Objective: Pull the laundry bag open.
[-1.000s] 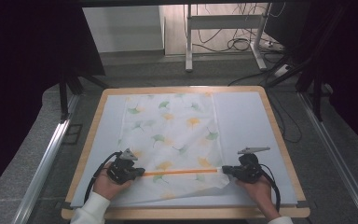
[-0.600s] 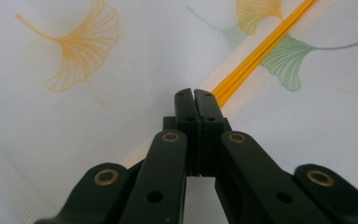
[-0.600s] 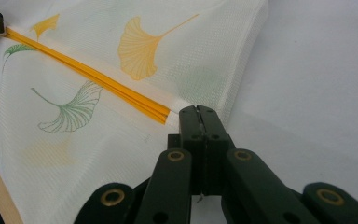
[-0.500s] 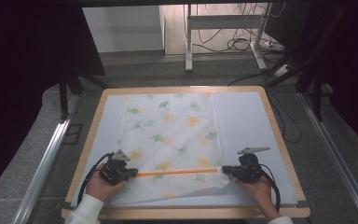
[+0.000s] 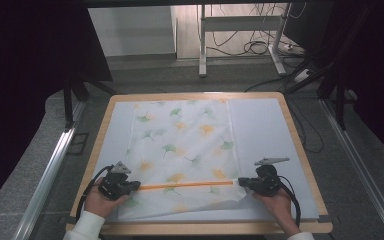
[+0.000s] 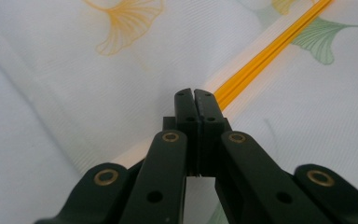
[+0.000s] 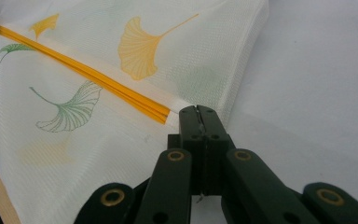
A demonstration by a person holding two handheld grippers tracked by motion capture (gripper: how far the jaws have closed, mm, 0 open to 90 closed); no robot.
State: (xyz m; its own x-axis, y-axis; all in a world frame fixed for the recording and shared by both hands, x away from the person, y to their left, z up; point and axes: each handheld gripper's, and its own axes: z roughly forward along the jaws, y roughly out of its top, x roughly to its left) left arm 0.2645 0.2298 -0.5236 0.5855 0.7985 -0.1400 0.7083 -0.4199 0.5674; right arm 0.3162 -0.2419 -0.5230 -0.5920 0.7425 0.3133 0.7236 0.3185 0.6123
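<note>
Cloth (image 5: 180,150) spread on surface (image 5: 280,125), near edge raised | left hand-held gripper (image 5: 130,186) clenched on orange-striped hem (image 5: 185,185) | right hand-held gripper (image 5: 244,183) clenched on hem's other end | fold seemingly begun, far part flat, carry-over left

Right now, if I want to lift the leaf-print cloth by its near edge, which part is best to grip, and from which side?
Grip the orange strip at its two ends, coming in level from the cloth's left and right sides. The strip is a thin, stiff-looking line across the cloth, so end grips likely keep it taut. The left tongs and right tongs already pinch there.
</note>
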